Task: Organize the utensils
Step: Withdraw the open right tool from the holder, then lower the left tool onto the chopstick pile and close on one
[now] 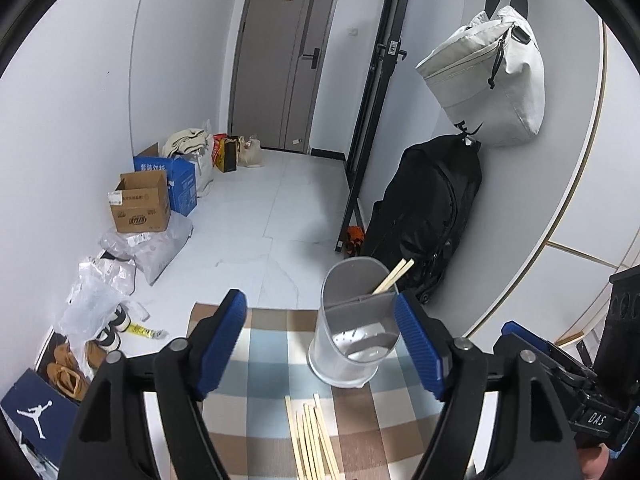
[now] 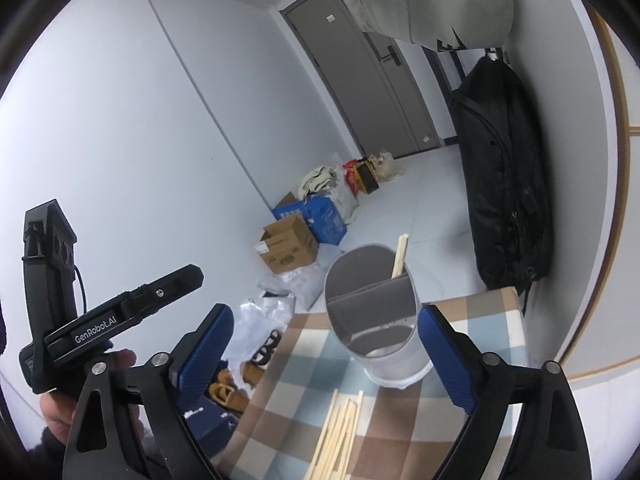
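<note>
Wooden chopsticks [image 1: 312, 440] lie loose on the checked cloth [image 1: 264, 364] in the left wrist view, long axes running away from the camera, below the spread, empty left gripper [image 1: 320, 344], while one pair [image 1: 392, 276] leans up-right in the grey holder [image 1: 354, 320]. Right wrist view: the right gripper [image 2: 324, 356], likewise spread and empty, frames the holder [image 2: 376, 316], with the loose chopsticks [image 2: 340, 432] nearer the camera, pointing toward it.
</note>
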A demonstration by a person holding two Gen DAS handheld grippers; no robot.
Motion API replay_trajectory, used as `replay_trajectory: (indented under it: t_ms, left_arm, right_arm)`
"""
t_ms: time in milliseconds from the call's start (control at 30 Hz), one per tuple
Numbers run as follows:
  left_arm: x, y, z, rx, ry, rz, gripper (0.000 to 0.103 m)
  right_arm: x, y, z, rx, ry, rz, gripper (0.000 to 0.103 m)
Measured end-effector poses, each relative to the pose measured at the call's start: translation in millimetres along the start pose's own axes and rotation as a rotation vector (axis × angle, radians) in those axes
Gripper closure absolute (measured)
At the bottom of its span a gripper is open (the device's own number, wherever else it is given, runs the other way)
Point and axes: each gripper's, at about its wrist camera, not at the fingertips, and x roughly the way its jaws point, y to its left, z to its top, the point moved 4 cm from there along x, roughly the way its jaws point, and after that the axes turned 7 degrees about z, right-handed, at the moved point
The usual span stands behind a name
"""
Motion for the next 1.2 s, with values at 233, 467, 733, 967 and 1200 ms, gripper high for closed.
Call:
replay_trajectory:
  t_ms: [233, 467, 733, 967, 1200]
  left_arm:
    - [-5, 12, -22, -0.005, -0.023, 0.024, 0.02]
    - [10, 27, -53, -0.027, 0.005, 0.064, 0.014]
    - [35, 39, -87, -0.01, 0.11, 0.068, 0.014]
    - [69, 48, -116, 0.014, 0.249, 0.087, 0.014]
    - [96, 48, -133, 0.014, 0.377, 0.078, 0.015]
  right_arm:
    - [2, 5, -21, -0.009, 0.039, -0.004, 0.008]
    - [15, 0, -49, -0.027, 0.103, -0.047, 0.008]
    - [33, -7, -74, -0.065, 0.16, -0.073, 0.008]
    - [44, -16, -88, -0.081, 0.178, -0.089, 0.008]
    - [51, -29, -91, -0.039, 0.182, -0.103, 0.008]
